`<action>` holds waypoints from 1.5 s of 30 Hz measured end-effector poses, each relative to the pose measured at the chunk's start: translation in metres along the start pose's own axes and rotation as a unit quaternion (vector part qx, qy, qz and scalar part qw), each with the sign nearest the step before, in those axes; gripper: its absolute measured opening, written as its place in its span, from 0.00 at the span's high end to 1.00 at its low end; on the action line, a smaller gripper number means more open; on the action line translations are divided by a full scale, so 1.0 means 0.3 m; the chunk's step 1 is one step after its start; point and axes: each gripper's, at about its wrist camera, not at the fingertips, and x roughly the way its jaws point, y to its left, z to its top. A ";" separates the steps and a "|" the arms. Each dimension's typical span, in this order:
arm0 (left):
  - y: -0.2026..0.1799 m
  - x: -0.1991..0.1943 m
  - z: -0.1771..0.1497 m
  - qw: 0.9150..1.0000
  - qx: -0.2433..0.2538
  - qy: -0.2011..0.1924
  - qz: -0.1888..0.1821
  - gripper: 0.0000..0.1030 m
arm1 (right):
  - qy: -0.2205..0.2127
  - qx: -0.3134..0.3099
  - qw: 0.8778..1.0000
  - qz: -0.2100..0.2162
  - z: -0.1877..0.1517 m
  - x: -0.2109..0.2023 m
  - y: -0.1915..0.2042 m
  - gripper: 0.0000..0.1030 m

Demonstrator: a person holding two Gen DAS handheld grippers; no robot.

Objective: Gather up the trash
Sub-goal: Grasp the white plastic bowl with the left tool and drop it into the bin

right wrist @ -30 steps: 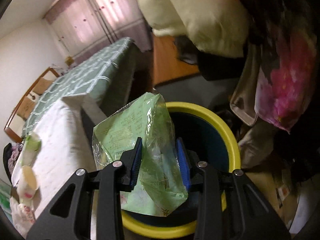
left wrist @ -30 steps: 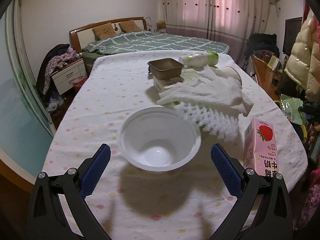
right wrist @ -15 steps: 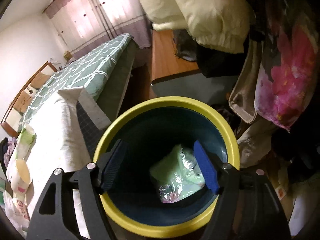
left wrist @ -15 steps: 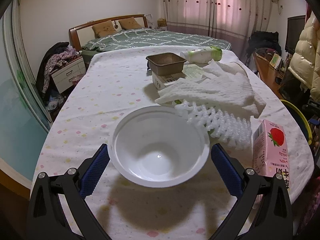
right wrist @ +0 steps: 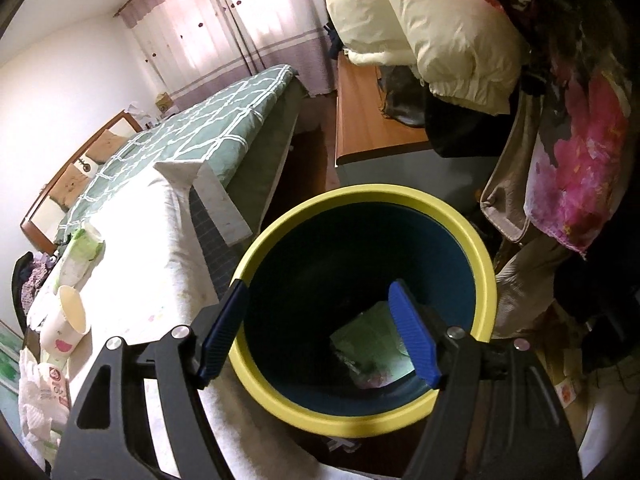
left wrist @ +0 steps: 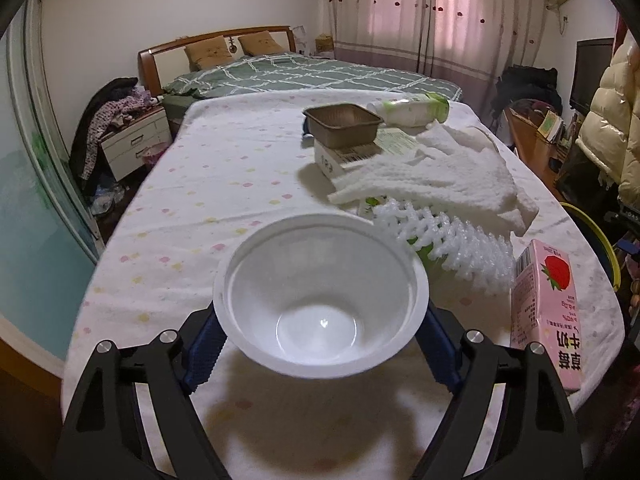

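A white plastic bowl (left wrist: pixel 320 292) sits between the blue pads of my left gripper (left wrist: pixel 320 344), which presses on its sides on the white tablecloth (left wrist: pixel 224 184). Behind it lie white foam netting (left wrist: pixel 452 240), a white towel (left wrist: pixel 432 180), a brown tray (left wrist: pixel 342 124) on a box and a green-capped bottle (left wrist: pixel 412 109). A pink milk carton (left wrist: pixel 550 308) stands at the right. My right gripper (right wrist: pixel 320 332) is open and empty above the yellow-rimmed blue bin (right wrist: pixel 360 416). A green plastic bag (right wrist: pixel 372 344) lies inside the bin.
The bin rim also shows at the table's right edge in the left wrist view (left wrist: pixel 596 236). A paper cup (right wrist: pixel 66 320) and a bottle (right wrist: pixel 80 252) lie on the table left of the bin. A bed (left wrist: pixel 304 72), a nightstand (left wrist: pixel 132 144) and hanging coats (right wrist: pixel 440 32) surround the table.
My right gripper opened and let the green bag fall into the bin. My left gripper moved forward around the white bowl and closed on its sides.
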 end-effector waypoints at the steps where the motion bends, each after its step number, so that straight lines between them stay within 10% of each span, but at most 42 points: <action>1: 0.002 -0.022 0.003 1.000 0.002 -0.006 0.006 0.20 | -0.001 0.000 1.000 0.002 0.000 -0.004 -0.002 0.33; 8: -0.009 -0.205 0.052 0.998 0.010 -0.053 0.034 0.20 | -0.012 -0.007 1.000 0.016 0.004 -0.052 0.010 0.33; 16: -0.174 -0.270 0.146 0.996 0.039 -0.074 -0.039 0.20 | -0.037 -0.014 0.999 0.011 0.012 -0.124 -0.015 0.33; 31: -0.934 -0.020 0.254 0.972 0.135 0.001 -0.191 0.20 | -0.037 0.014 0.998 -0.042 -0.001 -0.142 -0.271 0.32; 45: -1.461 0.240 0.192 0.958 0.192 0.060 -0.203 0.16 | -0.021 0.049 0.997 -0.058 -0.023 -0.114 -0.464 0.31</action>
